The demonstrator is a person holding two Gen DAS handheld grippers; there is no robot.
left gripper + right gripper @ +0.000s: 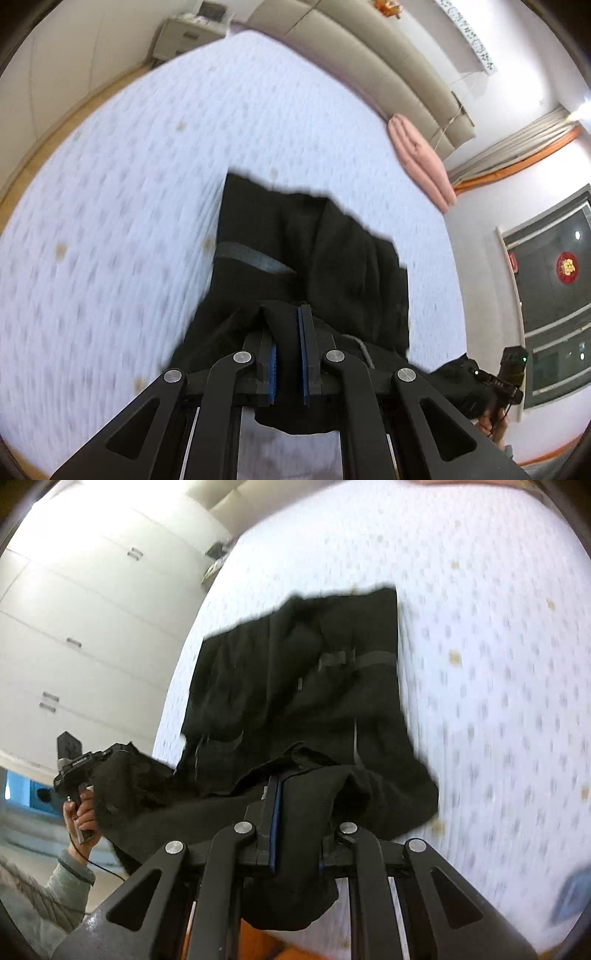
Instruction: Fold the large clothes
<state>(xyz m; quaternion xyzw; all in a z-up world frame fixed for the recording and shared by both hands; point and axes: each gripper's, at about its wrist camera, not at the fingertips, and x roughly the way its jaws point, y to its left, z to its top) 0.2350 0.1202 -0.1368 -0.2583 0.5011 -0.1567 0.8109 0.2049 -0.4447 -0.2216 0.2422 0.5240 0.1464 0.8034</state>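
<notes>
Both tools are clamped on the near edge of the black garment (314, 240): left tool (288, 321), right tool (295, 786). Soft, limp and fairly heavy, it drapes ahead onto the bed (129, 184); corner holds suit it.

Black garment (314, 251), large and limp, with a grey band across one panel, possibly trousers, though blur hides the cut. Near edge bunched and lifted, far part draped in loose folds over the white dotted mattress (129, 184).
</notes>
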